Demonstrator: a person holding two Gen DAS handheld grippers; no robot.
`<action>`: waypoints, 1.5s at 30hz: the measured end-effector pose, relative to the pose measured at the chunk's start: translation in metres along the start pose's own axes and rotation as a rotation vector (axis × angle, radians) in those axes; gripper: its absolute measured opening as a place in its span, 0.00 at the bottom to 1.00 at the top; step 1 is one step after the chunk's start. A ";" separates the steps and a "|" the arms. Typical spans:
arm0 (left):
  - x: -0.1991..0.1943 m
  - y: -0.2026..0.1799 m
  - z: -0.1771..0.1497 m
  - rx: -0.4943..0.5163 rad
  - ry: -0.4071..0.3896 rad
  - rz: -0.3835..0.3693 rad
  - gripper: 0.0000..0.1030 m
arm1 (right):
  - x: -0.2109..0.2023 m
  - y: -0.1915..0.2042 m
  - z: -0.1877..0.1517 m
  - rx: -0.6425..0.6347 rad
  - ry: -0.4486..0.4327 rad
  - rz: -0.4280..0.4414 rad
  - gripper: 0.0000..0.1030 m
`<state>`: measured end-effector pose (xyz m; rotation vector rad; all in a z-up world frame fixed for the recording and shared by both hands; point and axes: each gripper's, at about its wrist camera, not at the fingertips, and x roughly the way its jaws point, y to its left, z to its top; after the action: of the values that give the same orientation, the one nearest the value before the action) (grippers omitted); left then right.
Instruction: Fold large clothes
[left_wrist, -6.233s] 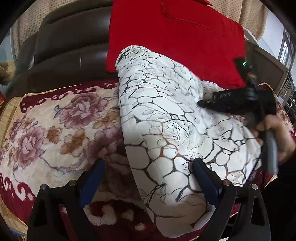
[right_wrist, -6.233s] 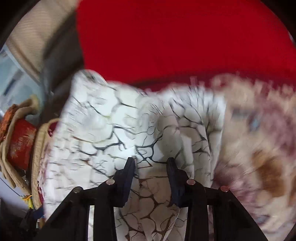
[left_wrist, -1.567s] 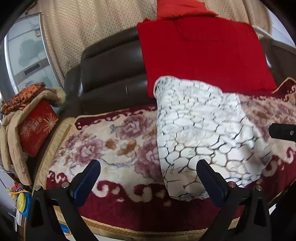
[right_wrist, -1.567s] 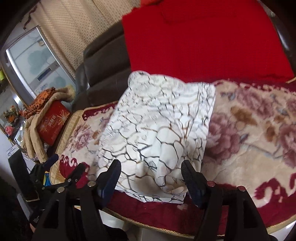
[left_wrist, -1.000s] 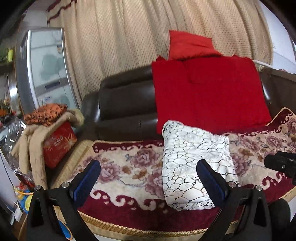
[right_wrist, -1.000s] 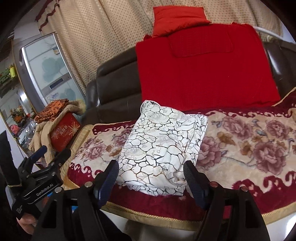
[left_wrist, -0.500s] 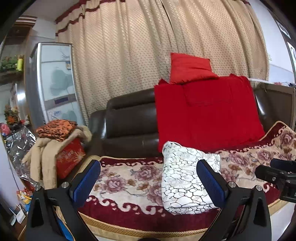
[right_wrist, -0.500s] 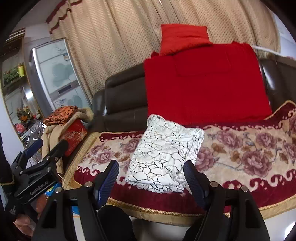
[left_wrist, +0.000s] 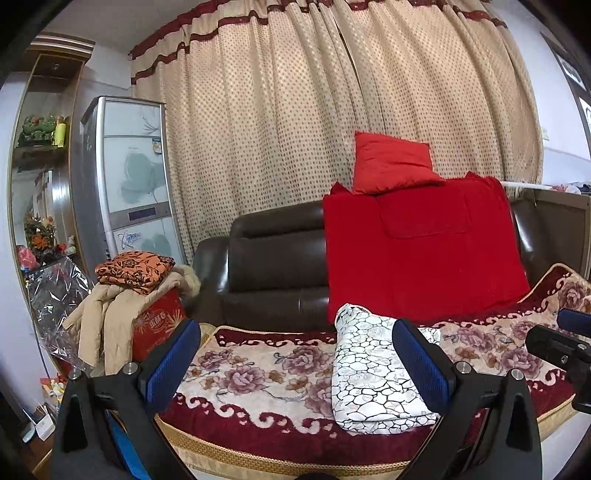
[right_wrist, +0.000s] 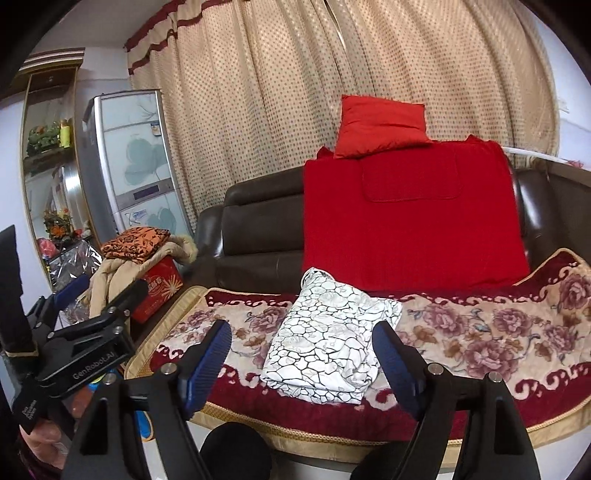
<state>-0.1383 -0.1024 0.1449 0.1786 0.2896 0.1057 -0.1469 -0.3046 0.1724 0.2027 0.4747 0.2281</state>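
Lying folded into a compact rectangle, the white garment (left_wrist: 373, 373) with its dark crackle print rests on the floral sofa cover (left_wrist: 258, 373), near the front edge of the seat and just below a red blanket (left_wrist: 424, 251) draped over the backrest of the dark leather sofa (left_wrist: 273, 266). From the left wrist view, the left hand-held gripper (left_wrist: 295, 365) stands wide open, its blue-padded fingers (left_wrist: 171, 363) well apart from the cloth and nothing between them; a red cushion (left_wrist: 391, 162) sits on top of the blanket, dotted beige curtains (left_wrist: 295, 129) hang behind, and a pile of clothes (left_wrist: 133, 288) sits over a red box beside the sofa arm. At the right edge of that view part of the other tool shows. From the right wrist view, the right hand-held gripper (right_wrist: 303, 358) has its jaws opening, with nothing held between them; the folded white garment (right_wrist: 332, 339) lies beyond the fingers on the sofa cover (right_wrist: 498, 332), untouched. The left hand-held gripper (right_wrist: 92, 306) appears at the left of this view, held in a hand (right_wrist: 44, 446) low in the corner, clear of the sofa.
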 end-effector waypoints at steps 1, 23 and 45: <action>-0.003 0.002 0.001 -0.006 -0.003 0.001 1.00 | -0.002 -0.001 0.001 0.006 -0.002 -0.001 0.79; -0.026 0.016 0.021 -0.022 -0.046 0.045 1.00 | -0.033 0.013 0.021 -0.018 -0.073 -0.025 0.79; -0.037 0.028 0.025 -0.030 -0.061 0.085 1.00 | -0.022 0.025 0.014 -0.040 -0.006 -0.035 0.79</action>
<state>-0.1684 -0.0842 0.1843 0.1637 0.2196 0.1882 -0.1630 -0.2887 0.2001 0.1559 0.4675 0.2027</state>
